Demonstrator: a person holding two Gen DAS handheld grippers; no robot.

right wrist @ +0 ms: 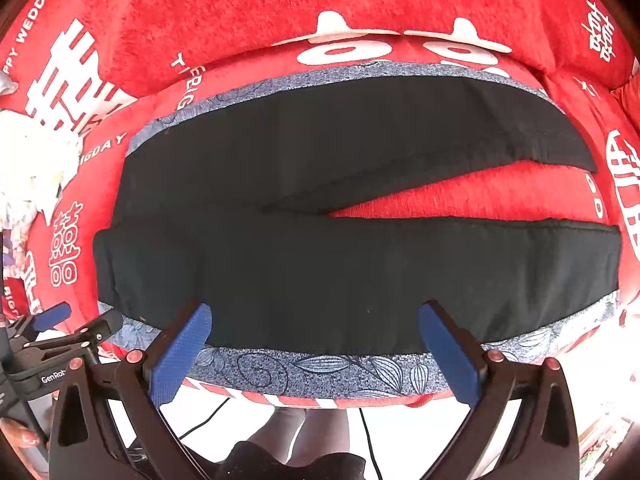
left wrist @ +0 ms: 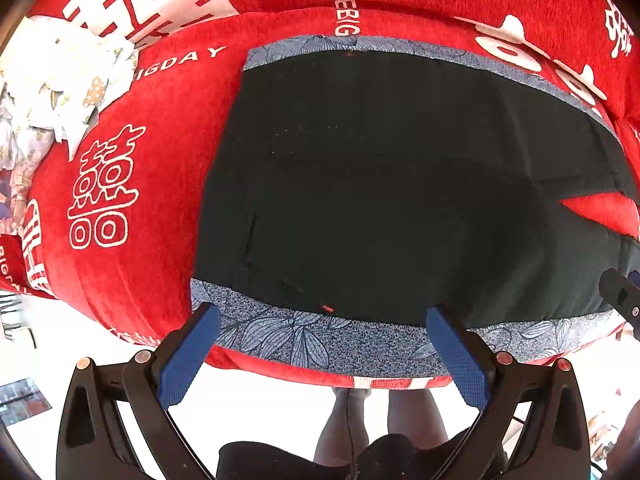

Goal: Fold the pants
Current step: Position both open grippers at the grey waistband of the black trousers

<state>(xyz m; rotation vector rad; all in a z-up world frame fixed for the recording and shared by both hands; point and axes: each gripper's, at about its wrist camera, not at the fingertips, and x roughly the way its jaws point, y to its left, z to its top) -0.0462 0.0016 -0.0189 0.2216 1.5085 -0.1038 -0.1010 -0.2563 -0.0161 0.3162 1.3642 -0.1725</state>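
Black pants (left wrist: 380, 184) lie flat on a red cushioned seat, with a blue floral trim (left wrist: 304, 336) along their near and far edges. In the right wrist view the pants (right wrist: 340, 272) show two legs that split apart toward the right. My left gripper (left wrist: 322, 322) is open and empty, above the near edge by the waist end. My right gripper (right wrist: 314, 320) is open and empty, above the near leg's edge. The left gripper also shows at the lower left of the right wrist view (right wrist: 56, 328).
The red seat cover (left wrist: 152, 168) has white characters and lettering, and a red backrest (right wrist: 280, 4) rises behind. A pale floral cloth (left wrist: 52, 92) lies at the left. The seat's front edge (left wrist: 360, 380) drops to a white floor where the person's legs (left wrist: 380, 420) stand.
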